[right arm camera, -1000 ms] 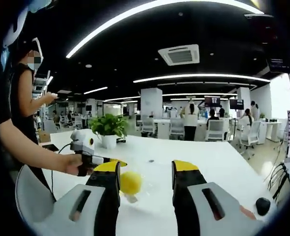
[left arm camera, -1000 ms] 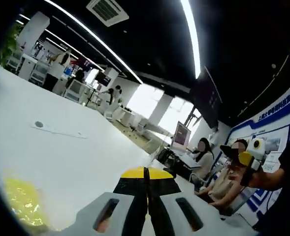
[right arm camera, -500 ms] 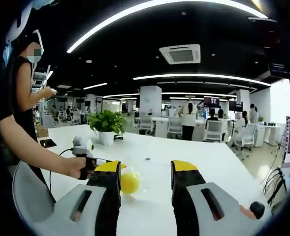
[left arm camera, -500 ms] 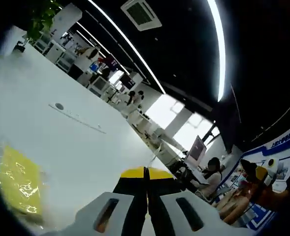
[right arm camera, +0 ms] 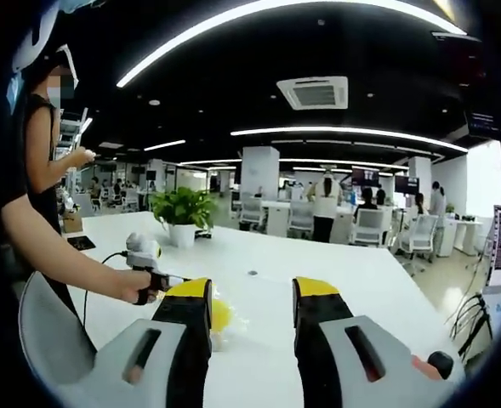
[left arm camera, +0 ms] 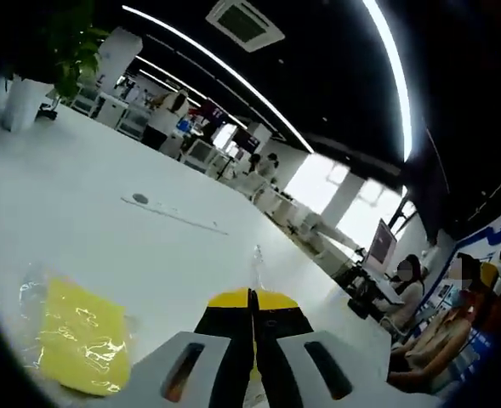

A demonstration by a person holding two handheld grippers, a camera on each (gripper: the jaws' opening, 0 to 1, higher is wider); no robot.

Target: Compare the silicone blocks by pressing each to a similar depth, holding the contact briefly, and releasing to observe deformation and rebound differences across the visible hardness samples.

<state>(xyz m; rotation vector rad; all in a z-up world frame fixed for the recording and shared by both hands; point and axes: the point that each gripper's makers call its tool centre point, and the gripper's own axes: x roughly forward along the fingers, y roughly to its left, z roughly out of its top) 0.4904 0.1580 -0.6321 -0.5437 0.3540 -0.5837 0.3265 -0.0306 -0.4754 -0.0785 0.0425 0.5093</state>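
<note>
Left gripper view: left tongs (left arm camera: 252, 299) pressed together, nothing between them. Yellow silicone block in clear wrap (left arm camera: 78, 336) lies flat on the white desk (left arm camera: 105, 238), off to the left of and below the tips, near. Its long axis runs roughly toward the lower right of the view.

Right gripper view: right tongs (right arm camera: 252, 297) spread, empty. Yellow block (right arm camera: 219, 315) sits just past the left jaw, partly hidden; its axis is unclear. Left tongs (right arm camera: 182, 280) are nearer it, so I'd press with them.

Open-plan office; rows of desks (right arm camera: 378, 223) with monitors (left arm camera: 379, 247), ceiling strip lights (right arm camera: 259, 17), potted plant (right arm camera: 182, 217)
</note>
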